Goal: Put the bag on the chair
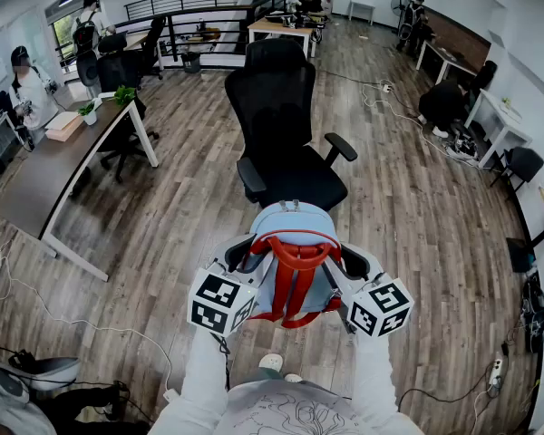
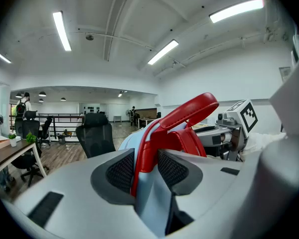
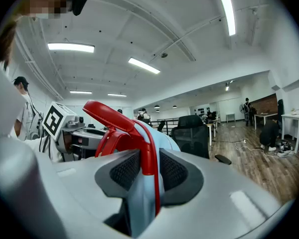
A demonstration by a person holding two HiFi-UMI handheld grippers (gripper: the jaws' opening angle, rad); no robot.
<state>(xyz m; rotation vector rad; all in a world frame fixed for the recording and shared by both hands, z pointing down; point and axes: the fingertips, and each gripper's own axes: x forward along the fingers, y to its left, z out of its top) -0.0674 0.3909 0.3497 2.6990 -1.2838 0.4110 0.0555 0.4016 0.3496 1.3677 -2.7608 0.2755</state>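
A light blue bag (image 1: pixel 295 243) with red straps hangs in front of me, held up between both grippers. My left gripper (image 1: pixel 247 259) is shut on the bag's left edge, and its pads pinch blue fabric and red trim (image 2: pixel 145 166). On the opposite edge my right gripper (image 1: pixel 346 263) is shut in the same way (image 3: pixel 148 169). The red handle (image 2: pixel 184 117) arches up between them. The black office chair (image 1: pixel 286 139) stands just beyond the bag with its seat (image 1: pixel 299 187) facing me and nothing on it. It also shows in the left gripper view (image 2: pixel 95 136) and the right gripper view (image 3: pixel 192 136).
A long dark desk (image 1: pixel 50 170) with a small plant (image 1: pixel 89 111) runs along the left, with black chairs (image 1: pixel 118 71) behind it. People sit at the far left and back right. Cables (image 1: pixel 408 116) trail over the wood floor, and a railing (image 1: pixel 199 7) closes the back.
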